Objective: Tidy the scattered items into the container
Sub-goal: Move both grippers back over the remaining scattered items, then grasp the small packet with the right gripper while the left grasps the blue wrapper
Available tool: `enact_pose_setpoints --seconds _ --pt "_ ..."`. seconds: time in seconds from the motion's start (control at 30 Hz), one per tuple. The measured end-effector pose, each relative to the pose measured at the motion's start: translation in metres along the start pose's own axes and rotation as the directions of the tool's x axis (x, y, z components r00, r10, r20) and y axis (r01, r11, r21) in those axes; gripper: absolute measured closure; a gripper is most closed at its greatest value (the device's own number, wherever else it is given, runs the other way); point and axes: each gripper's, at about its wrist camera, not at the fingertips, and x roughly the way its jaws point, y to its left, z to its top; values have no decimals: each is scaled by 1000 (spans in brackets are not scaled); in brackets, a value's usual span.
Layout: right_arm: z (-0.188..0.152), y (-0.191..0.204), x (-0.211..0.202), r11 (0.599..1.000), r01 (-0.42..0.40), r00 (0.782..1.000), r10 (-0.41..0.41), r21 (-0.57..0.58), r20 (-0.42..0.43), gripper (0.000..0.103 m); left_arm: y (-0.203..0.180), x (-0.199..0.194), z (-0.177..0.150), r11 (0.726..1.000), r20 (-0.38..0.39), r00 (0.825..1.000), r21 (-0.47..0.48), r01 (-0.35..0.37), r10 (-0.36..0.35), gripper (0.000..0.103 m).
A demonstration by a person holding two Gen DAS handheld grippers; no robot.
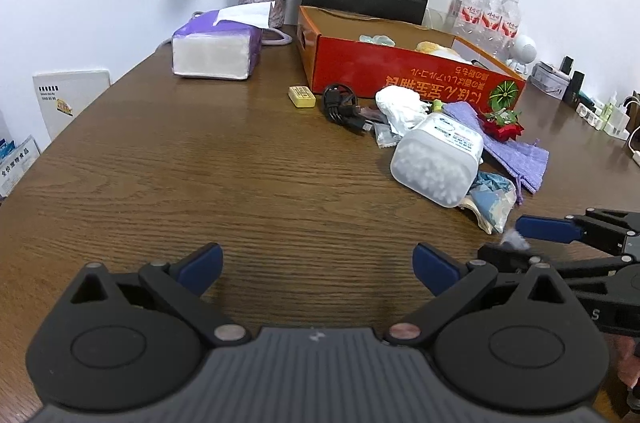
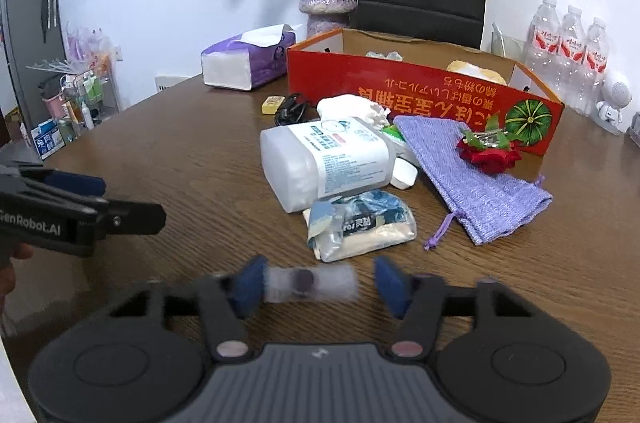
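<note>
Both jaws stand apart: left gripper (image 1: 318, 265) is empty, right gripper (image 2: 316, 283) has a fluffy pompom (image 2: 310, 283) between, unpinched. It could roll away.

Left gripper (image 1: 318, 269): black linkage arms, blue pads, ribbed grey housing, silver pivot screws. Right gripper (image 2: 316, 285): same build. "GenRobot.AI" lettering on left gripper's side.

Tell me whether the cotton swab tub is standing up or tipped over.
Tipped over. The cotton swab tub lies on its side on the table, label facing up, in front of the red box.
</note>
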Motion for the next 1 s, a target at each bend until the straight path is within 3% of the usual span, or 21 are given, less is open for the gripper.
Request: enact_pose_setpoints --seconds 0.13,0.57,0.63,0.8,0.87,0.93,1.0 --pt "-5 -6 -7 1000 -10 1000 10 -3 3 70 -8 3 -1 1000 -9 1000 3 24 -24 0" --pt "-18 -44 -26 998 -3 1000 0 65 31 80 -64 14 4 995 -16 996 51 84 -83 0" --pt "-18 -50 -29 997 -8 999 4 77 43 96 -69 16 4 995 -21 996 47 91 -90 0" --pt "-18 -65 -31 996 13 999 -18 92 46 96 -83 21 8 994 -12 994 11 109 -109 0" --pt "-19 -71 -33 994 1 999 -6 107 46 91 -89 22 9 994 -6 994 5 111 -111 0" --pt "-21 -75 -38 992 -1 999 -5 124 54 72 -94 23 10 994 -1 994 7 106 -106 1" --pt "-25 -75 -44 994 12 998 -19 110 67 60 -99 26 11 995 -1 995 6 98 -98 5"
